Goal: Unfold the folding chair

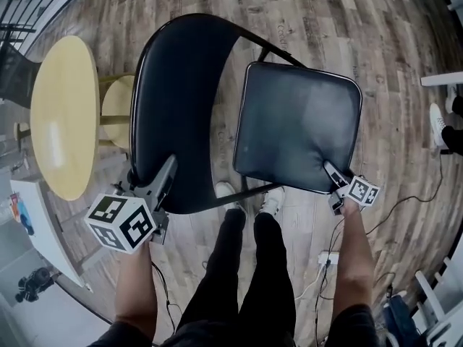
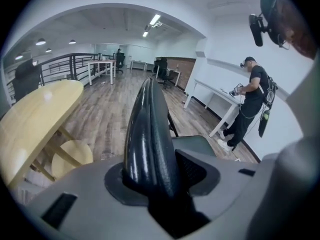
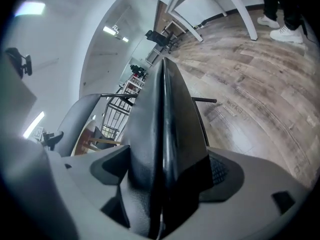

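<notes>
The black folding chair stands in front of me on the wooden floor. Its padded backrest (image 1: 181, 100) rises at the left, and its square seat (image 1: 300, 121) lies tilted at the right, swung away from the backrest. My left gripper (image 1: 165, 178) is shut on the backrest's near edge; in the left gripper view that edge (image 2: 150, 129) runs up between the pads. My right gripper (image 1: 334, 178) is shut on the seat's near right corner, and the seat's rim (image 3: 162, 124) fills the gap between its pads. The chair's legs are mostly hidden under the seat.
A round yellow table (image 1: 64, 114) and a wooden stool (image 1: 116, 110) stand close on the left of the chair. My own legs and shoes (image 1: 242, 197) are right behind it. White furniture (image 1: 43, 223) sits at the lower left. Another person (image 2: 252, 104) stands at a white desk.
</notes>
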`<state>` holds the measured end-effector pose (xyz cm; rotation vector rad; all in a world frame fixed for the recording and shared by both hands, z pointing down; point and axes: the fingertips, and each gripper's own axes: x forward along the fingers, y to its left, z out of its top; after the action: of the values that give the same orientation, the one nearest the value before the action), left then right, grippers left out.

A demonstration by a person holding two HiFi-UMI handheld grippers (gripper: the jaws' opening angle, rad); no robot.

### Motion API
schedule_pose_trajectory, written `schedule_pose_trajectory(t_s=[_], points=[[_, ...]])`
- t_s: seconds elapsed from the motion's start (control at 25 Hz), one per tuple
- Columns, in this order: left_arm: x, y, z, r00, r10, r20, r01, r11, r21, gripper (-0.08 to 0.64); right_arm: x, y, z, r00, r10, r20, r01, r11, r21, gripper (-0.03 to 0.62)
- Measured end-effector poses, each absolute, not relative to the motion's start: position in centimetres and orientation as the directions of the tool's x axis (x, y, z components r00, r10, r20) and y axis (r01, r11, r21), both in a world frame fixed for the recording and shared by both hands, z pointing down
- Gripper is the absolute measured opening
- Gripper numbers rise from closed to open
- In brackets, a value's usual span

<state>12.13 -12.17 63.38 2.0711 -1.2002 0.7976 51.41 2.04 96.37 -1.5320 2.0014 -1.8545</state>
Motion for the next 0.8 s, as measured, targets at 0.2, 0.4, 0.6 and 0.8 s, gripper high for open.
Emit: schedule_pose_trajectory(t_s=[0.2, 0.4, 0.6, 0.8], points=[[15.2, -12.2, 63.5, 0.411, -0.509, 0.756, -0.868, -0.472, 0.154, 0.169, 51.5, 4.6, 99.3, -0.479, -0.651, 0.589, -0.597, -0.250, -0.762, 0.427], [15.5, -12.2, 63.2, 0.408, -0.527, 0.745, -0.867, -0.478, 0.137, 0.170, 51.2, 4.5, 99.8, -0.497, -0.690, 0.526, -0.577, -0.190, -0.794, 0.430], [15.1, -11.3, 62.1, 0.443, -0.525, 0.727, -0.868, -0.453, 0.203, 0.200, 52.9, 5.0, 98.7, -0.468, -0.682, 0.562, -0.645, -0.171, -0.744, 0.430], [12.4, -8.6, 58.2, 0.410, -0.628, 0.661, -0.895, -0.418, 0.159, 0.238, 54.9, 6.3, 93.7, -0.370, -0.711, 0.598, -0.755, -0.145, -0.640, 0.430]])
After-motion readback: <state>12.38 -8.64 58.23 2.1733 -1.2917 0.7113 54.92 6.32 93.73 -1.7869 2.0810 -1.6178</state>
